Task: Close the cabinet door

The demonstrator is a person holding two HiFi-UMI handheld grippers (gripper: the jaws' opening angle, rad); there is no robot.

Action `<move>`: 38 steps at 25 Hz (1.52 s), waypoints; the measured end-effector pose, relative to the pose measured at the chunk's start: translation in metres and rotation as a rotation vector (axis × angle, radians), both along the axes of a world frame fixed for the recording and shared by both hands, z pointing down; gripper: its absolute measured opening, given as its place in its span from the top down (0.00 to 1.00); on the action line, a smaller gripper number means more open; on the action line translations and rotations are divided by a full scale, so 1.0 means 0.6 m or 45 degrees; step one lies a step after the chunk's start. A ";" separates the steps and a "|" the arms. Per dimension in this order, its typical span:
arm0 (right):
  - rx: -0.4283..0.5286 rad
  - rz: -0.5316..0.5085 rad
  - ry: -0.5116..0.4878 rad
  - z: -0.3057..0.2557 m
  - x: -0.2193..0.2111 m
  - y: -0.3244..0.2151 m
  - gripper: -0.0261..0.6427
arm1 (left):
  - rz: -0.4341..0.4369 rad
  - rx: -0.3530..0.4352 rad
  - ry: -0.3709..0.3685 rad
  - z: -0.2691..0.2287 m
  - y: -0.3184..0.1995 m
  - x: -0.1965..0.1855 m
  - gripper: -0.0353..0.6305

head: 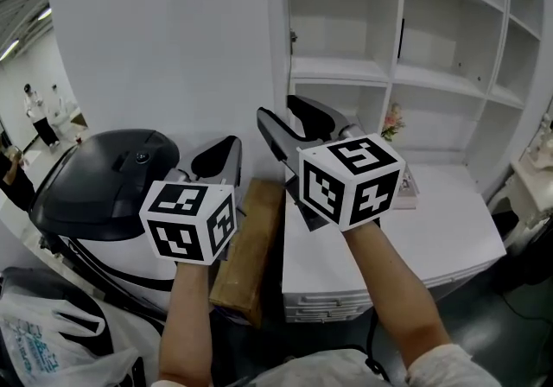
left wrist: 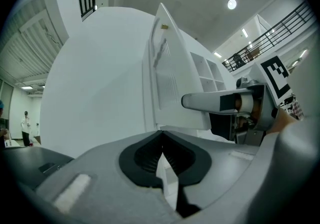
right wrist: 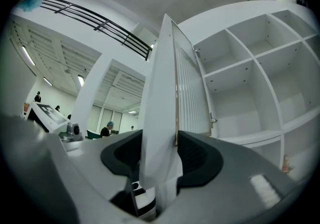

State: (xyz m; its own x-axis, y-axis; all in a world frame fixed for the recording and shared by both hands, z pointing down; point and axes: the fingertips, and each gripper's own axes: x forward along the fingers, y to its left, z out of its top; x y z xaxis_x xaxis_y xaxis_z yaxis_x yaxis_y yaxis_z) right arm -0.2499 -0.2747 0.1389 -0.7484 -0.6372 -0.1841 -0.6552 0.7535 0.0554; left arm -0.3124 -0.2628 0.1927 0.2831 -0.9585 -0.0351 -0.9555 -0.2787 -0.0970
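The white cabinet door (head: 164, 48) stands swung out from the open shelving (head: 346, 74), with its free edge toward me. My right gripper (head: 276, 109) straddles that edge. In the right gripper view the door's edge (right wrist: 162, 118) fills the gap of the right gripper (right wrist: 160, 138), and both pads rest against it. My left gripper (head: 226, 145) sits just left of it, in front of the door's outer face. Its tips meet in the left gripper view (left wrist: 161, 132) with nothing between them. The door (left wrist: 100, 78) and one right-gripper finger (left wrist: 220, 102) show beyond.
A black-lidded white machine (head: 104, 178) stands at the lower left, with a plastic bag (head: 43, 333) below it. A brown box (head: 251, 247) lies under the grippers. A white drawer unit (head: 432, 230) carries flowers (head: 393, 122) and a book (head: 408, 187). People (head: 39, 113) stand far left.
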 end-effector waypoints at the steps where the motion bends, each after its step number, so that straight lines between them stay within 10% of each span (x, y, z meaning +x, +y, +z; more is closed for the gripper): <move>1: -0.003 -0.001 -0.002 0.000 0.001 0.000 0.66 | 0.006 0.000 -0.002 -0.001 -0.001 0.002 0.95; 38: -0.015 0.051 -0.065 -0.001 0.129 -0.013 0.75 | 0.174 -0.010 0.002 0.019 -0.041 0.094 0.95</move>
